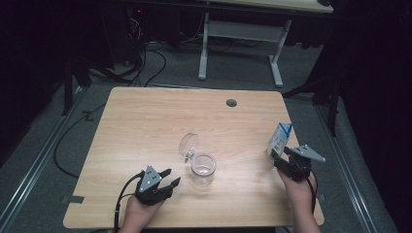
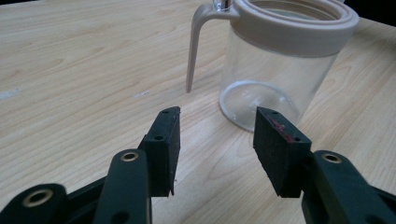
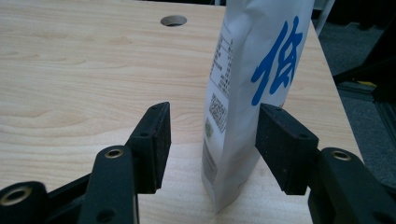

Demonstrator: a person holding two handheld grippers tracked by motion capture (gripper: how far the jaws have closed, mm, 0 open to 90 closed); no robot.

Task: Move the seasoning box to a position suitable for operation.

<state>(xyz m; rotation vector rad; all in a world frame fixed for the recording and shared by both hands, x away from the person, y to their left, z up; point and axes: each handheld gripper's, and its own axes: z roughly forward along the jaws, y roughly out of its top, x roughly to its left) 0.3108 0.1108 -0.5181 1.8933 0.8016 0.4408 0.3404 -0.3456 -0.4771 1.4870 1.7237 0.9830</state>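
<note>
- The glass jar (image 1: 202,170) stands near the middle of the table (image 1: 145,116), with its hinged lid (image 1: 188,144) swung open behind it. It looks empty, so I judge it light, but the clear wall is hard, smooth and breakable; it can slip between the pads. A hold low on the round body, or under the thick pale rim (image 2: 299,28), seems safest. The thin handle (image 2: 194,51) hangs down beside the body and looks too weak to carry it.
- The left gripper (image 1: 165,184) rests low near the front edge of the table, just left of the jar and pointing toward it. Its jaws stand apart with nothing between them; in the left gripper view the jar is a little ahead and to the right of the gap.
- The white pouch (image 3: 252,93) with blue print stands upright near the right edge of the table. It is soft and thin-walled, so it will crumple under strong pressure and may tip over; how full it is I cannot tell. A gentle hold on the flat sides, about the middle, seems best.
- The right gripper (image 1: 284,160) is held level behind the pouch. Its jaws are spread wide with the pouch between them; the right pad (image 3: 280,144) is very close to the pouch, perhaps touching, while the left pad is apart, so it is not gripped.
</note>
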